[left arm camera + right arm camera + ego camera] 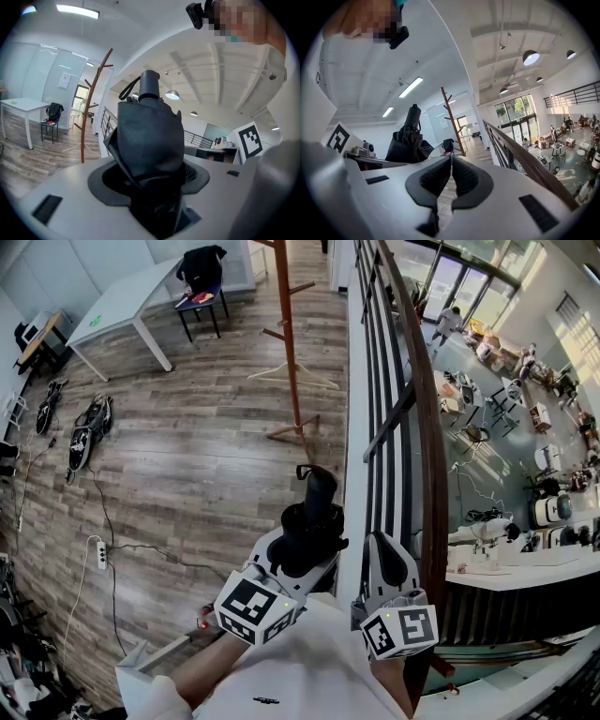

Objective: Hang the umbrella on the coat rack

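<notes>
Black folded umbrella (314, 512) stands upright at the head view's lower centre, clamped round its cloth by the left gripper (298, 554); the right gripper (392, 570) beside it is closed and empty. Coat rack (289, 343) stands well apart, upper centre. Cloth may slip in that hold, and the small loop (129, 87) could miss a peg.

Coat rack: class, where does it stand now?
In the head view the coat rack stands at top centre on the wood floor, just left of the railing and beyond the umbrella.
</notes>
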The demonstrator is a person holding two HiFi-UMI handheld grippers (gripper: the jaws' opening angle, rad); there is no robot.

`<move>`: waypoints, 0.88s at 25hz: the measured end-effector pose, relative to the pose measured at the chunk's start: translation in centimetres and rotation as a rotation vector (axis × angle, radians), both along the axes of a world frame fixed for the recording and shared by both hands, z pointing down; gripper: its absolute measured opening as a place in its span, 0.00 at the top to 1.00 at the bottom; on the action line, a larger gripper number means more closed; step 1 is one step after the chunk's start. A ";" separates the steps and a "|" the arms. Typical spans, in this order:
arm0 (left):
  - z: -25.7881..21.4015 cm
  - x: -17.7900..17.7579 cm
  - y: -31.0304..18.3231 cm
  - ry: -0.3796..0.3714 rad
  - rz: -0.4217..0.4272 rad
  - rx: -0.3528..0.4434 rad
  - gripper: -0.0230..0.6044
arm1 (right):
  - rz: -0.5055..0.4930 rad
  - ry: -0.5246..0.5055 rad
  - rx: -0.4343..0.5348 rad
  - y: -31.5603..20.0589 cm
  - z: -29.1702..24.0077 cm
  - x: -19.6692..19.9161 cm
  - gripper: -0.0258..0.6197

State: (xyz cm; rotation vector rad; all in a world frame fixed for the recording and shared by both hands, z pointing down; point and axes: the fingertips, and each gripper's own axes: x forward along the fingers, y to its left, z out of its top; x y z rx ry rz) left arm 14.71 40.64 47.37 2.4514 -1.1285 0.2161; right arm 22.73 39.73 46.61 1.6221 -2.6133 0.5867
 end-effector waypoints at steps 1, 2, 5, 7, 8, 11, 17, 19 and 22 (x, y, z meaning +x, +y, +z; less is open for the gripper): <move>-0.2 -0.3 -0.6 0.002 -0.001 0.002 0.54 | -0.001 0.004 0.001 -0.7 -0.1 -0.3 0.90; -0.4 -0.7 -1.2 0.004 -0.002 0.004 0.54 | -0.001 0.005 0.002 -1.5 -0.2 -0.6 0.90; -0.7 -1.8 -2.7 0.007 0.002 0.003 0.54 | 0.011 -0.021 0.000 -3.1 -0.5 -1.7 0.90; -0.8 -2.7 -3.7 0.013 0.005 -0.001 0.54 | 0.016 -0.039 -0.004 -4.2 -0.6 -2.6 0.90; -0.9 -3.2 -4.3 0.017 0.006 -0.001 0.54 | 0.016 -0.039 -0.005 -4.8 -0.7 -3.2 0.90; -0.8 -5.3 -6.0 0.024 0.015 0.002 0.54 | 0.020 -0.023 -0.008 -6.4 -0.5 -5.3 0.90; -1.0 -10.2 -9.7 0.034 0.016 -0.007 0.54 | 0.026 -0.003 -0.007 -10.4 -1.0 -10.3 0.90; -1.4 -11.7 -11.4 0.044 0.020 0.001 0.54 | 0.025 0.010 0.006 -12.3 -1.3 -11.9 0.90; -1.6 -14.0 -13.7 0.038 0.030 0.016 0.54 | 0.032 0.014 0.032 -14.8 -1.6 -14.4 0.90</move>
